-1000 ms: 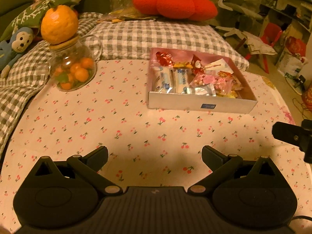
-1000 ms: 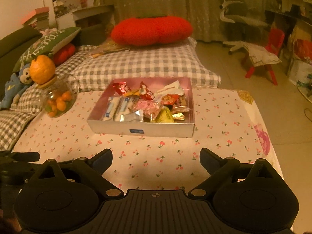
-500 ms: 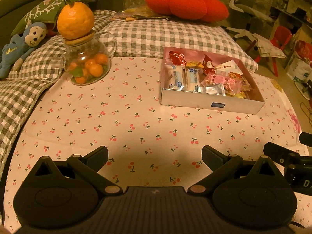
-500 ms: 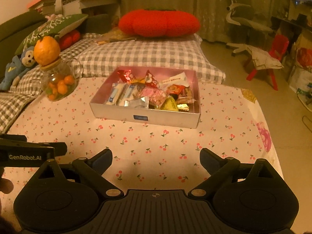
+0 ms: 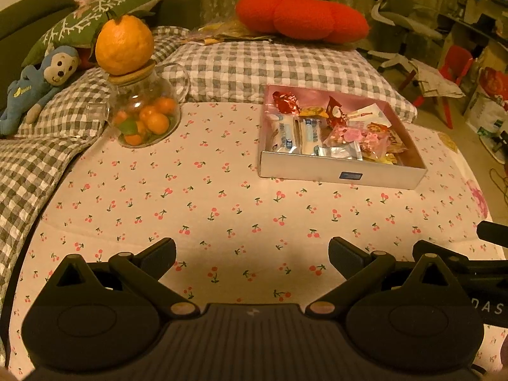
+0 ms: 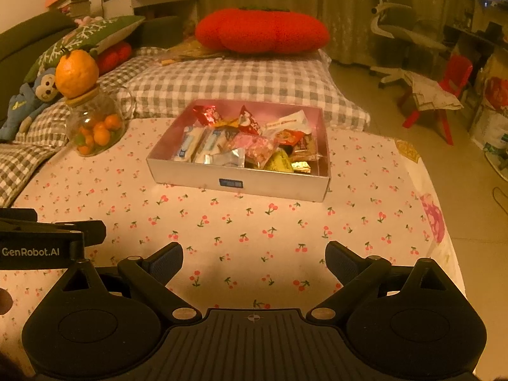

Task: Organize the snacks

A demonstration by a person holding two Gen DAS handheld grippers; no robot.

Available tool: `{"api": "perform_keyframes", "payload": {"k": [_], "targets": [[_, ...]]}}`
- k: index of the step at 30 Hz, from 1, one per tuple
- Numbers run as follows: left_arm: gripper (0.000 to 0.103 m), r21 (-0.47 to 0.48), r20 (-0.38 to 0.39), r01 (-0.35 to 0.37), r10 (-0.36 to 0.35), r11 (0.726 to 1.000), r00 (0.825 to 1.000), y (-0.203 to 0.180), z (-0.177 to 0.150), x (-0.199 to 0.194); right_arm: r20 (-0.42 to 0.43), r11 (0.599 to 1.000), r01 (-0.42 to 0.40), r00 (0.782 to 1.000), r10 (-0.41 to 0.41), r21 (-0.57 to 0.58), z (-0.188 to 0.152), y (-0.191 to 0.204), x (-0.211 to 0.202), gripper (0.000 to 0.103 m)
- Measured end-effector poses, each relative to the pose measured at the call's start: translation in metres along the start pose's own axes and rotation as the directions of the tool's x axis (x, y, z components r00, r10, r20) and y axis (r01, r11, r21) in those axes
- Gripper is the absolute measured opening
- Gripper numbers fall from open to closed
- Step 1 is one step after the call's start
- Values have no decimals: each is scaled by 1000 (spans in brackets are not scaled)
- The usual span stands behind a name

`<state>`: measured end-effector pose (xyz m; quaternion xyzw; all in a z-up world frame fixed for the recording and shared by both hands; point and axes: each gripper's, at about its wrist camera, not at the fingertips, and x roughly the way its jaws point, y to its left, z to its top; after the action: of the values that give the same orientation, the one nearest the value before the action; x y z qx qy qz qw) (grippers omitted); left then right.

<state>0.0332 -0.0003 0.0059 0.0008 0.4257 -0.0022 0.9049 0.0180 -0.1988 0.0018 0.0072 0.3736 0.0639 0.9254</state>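
Note:
A shallow silver box (image 5: 336, 173) with a pink inside sits on the cherry-print cloth (image 5: 222, 209); it also shows in the right wrist view (image 6: 222, 179). It holds several wrapped snacks (image 5: 330, 130), among them white bars, a pink bag and red wrappers (image 6: 244, 146). My left gripper (image 5: 252, 252) is open and empty, well short of the box. My right gripper (image 6: 254, 257) is open and empty, also short of the box. The left gripper's side (image 6: 41, 241) shows at the left edge of the right wrist view.
A glass jar of small oranges (image 5: 143, 117) topped by a large orange (image 5: 124, 44) stands at the back left. Checked cushions (image 5: 270, 63), a red pillow (image 5: 301, 16) and a blue monkey toy (image 5: 35, 85) lie behind. The table edge drops off at the right (image 6: 444, 238).
Both grippers have drawn back and risen a little, so the box and jar look farther away and lower in view. Both stay open and empty.

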Motion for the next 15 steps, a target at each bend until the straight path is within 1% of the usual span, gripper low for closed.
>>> {"api": "perform_keyframes", "payload": {"k": [7,15], "targets": [[102,2,-1,5,-5,1000,1000,-1,-1,0,-7,1000,-1,1000,1,16,0,-2,2,98],[102,6,-2,10,-10,1000,1000,-2,-1,-1,-9,1000,4,1000,-4,7,0,0,3,98]]}}
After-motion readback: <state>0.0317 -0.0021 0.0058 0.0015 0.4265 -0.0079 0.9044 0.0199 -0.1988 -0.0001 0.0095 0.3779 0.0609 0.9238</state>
